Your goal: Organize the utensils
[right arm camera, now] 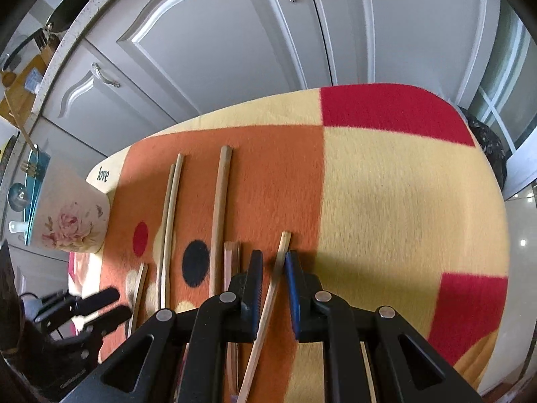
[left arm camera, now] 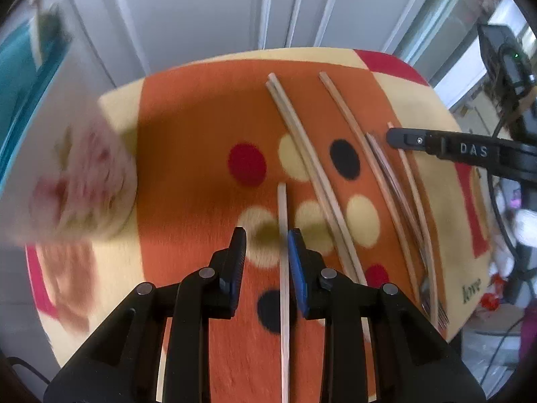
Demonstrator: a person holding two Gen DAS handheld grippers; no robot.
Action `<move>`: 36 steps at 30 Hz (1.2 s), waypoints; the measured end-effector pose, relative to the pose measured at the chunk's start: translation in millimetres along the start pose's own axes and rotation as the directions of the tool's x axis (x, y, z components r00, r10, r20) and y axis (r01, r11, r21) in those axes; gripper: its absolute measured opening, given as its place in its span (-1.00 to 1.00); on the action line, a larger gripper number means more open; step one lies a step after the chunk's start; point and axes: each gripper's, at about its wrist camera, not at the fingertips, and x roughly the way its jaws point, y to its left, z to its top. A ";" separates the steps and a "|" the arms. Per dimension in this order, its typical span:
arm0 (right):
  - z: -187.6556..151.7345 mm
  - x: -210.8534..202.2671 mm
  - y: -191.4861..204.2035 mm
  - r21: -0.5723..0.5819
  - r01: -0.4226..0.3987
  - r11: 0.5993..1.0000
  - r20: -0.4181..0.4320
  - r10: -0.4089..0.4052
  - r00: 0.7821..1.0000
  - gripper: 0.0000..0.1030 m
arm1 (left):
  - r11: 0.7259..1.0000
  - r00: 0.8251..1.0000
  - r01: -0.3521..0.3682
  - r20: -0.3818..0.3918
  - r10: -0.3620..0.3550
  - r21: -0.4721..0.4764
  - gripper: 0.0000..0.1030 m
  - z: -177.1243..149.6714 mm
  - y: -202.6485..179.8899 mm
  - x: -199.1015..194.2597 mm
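Several wooden chopsticks lie on an orange, cream and red cloth-covered table [left arm camera: 201, 107]. In the left wrist view my left gripper [left arm camera: 266, 240] is open, with one chopstick [left arm camera: 283, 268] between its fingers, close to the blue right pad. A pair of chopsticks [left arm camera: 302, 154] and a fork [left arm camera: 433, 299] lie to its right. In the right wrist view my right gripper [right arm camera: 272, 263] is open around another chopstick [right arm camera: 268, 305]. The floral cup [right arm camera: 72, 218] stands at the table's left edge, blurred in the left wrist view [left arm camera: 84, 184].
Grey cabinet doors [right arm camera: 235, 33] stand behind the table. The right gripper's finger [left arm camera: 436, 144] reaches in over the chopsticks at the right of the left wrist view. The left gripper [right arm camera: 97, 309] shows at lower left of the right wrist view. More chopsticks [right arm camera: 220, 218] lie between the two grippers.
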 end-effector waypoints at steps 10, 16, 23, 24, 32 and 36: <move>-3.1 -1.2 6.2 -0.044 -0.022 0.999 0.017 0.022 1.000 -0.86 | 1.000 1.000 0.005 -0.004 -0.005 0.009 -0.92 8.3 0.7 4.9; -8.3 -41.6 15.1 -0.058 -0.090 0.994 0.090 0.095 0.991 -0.88 | 0.994 0.988 0.106 0.115 -0.101 -0.036 -0.92 -3.6 26.1 -61.0; -28.3 -114.4 54.4 -0.168 -0.169 0.971 0.185 0.199 0.962 -0.89 | 0.984 0.959 0.169 0.238 -0.152 -0.051 -0.92 -23.0 46.7 -131.3; -31.2 -123.6 60.1 -0.184 -0.173 0.968 0.198 0.209 0.958 -0.89 | 0.985 0.956 0.167 0.252 -0.151 -0.045 -0.92 -26.0 47.4 -139.2; -35.2 -87.8 70.3 -0.203 -0.052 0.978 0.126 0.079 0.989 -0.87 | 0.981 0.940 0.185 0.300 -0.160 -0.056 -0.92 -40.3 51.9 -164.6; -32.9 -35.6 69.9 -0.199 -0.011 0.980 0.035 0.019 0.999 -0.87 | 0.979 0.938 0.191 0.307 -0.159 -0.075 -0.92 -43.7 58.7 -166.3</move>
